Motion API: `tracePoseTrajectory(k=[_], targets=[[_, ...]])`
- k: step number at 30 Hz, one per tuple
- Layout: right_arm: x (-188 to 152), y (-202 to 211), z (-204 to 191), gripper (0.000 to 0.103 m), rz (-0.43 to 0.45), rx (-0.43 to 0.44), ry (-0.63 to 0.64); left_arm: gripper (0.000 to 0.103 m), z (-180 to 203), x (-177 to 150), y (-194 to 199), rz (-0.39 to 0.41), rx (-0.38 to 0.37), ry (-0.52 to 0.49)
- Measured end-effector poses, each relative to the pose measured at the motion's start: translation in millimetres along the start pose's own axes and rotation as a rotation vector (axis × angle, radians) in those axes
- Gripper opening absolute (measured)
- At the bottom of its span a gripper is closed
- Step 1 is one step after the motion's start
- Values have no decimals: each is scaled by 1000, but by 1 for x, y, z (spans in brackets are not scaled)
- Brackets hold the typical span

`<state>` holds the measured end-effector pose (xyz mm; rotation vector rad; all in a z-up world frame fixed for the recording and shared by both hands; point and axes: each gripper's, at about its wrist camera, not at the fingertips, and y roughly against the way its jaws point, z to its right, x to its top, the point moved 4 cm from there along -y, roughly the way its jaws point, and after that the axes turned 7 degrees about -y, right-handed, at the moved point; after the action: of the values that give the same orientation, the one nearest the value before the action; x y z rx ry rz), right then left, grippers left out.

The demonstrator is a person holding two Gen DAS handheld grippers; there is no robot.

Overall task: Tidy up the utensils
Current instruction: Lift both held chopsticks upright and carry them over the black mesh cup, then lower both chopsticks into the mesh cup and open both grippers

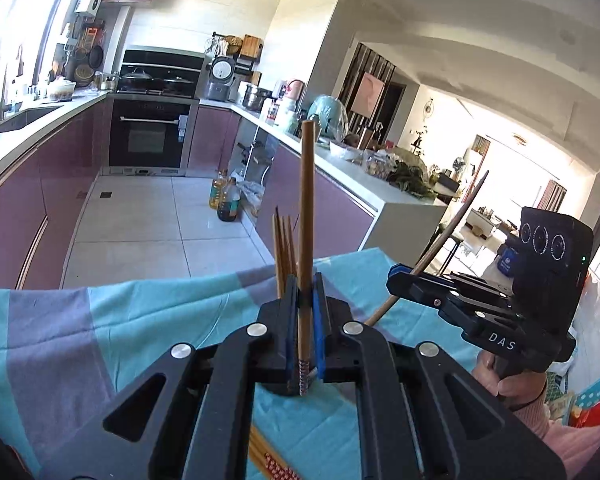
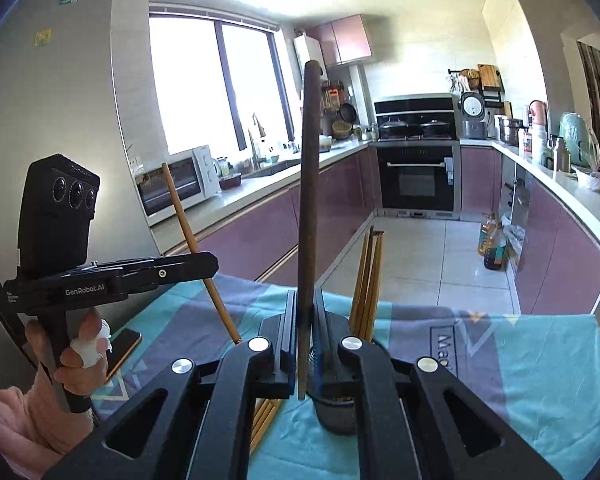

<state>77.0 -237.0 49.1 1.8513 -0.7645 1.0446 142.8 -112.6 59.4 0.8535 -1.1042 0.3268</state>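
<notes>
Kitchen table under a teal cloth (image 1: 140, 320). One light chopstick (image 1: 307, 216) is clamped upright in the left gripper (image 1: 305, 300), one dark chopstick (image 2: 309, 208) in the right gripper (image 2: 305, 312); bundled chopsticks (image 2: 367, 280) stand just beyond the right gripper's fingertips.

Two grippers are up over the cloth, the left gripper (image 1: 306, 280) and the right gripper (image 2: 305, 300), and each one pinches exactly one chopstick: a light bamboo chopstick (image 1: 306, 200) in the left, a darker brown chopstick (image 2: 309, 200) in the right. Behind them one holder bears a bunch of upright chopsticks (image 2: 368, 280), three or four by my count (they overlap, so I cannot be surer). A few more loose chopsticks (image 2: 265, 416) lie flat on the single checked tablecloth (image 2: 540, 360), and two oil bottles (image 2: 491, 244) stand on the floor.
</notes>
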Motion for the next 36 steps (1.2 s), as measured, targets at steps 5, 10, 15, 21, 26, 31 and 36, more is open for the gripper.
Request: tracePoseTrajectory(k=[5, 10, 15, 21, 26, 31, 36], targets=[[13, 2, 5, 6, 37, -31, 8, 8, 11, 21, -3, 35, 7, -20], [15, -7, 14, 6, 38, -64, 11, 8, 21, 27, -17, 27, 64, -66], [4, -30, 29, 6, -20, -85, -11, 8, 27, 16, -41, -42, 94, -100], [-12, -47, 34, 6, -94, -82, -31, 8, 25, -6, -66, -137, 91, -105], [-23, -60, 38, 6, -169, -87, -47, 8, 23, -22, -84, -216, 75, -119], [-33, -73, 47, 6, -220, -90, -85, 8, 16, -28, -105, -271, 57, -105], [-32, -81, 51, 6, -226, -94, -106, 8, 7, -28, -120, -289, 53, -85]])
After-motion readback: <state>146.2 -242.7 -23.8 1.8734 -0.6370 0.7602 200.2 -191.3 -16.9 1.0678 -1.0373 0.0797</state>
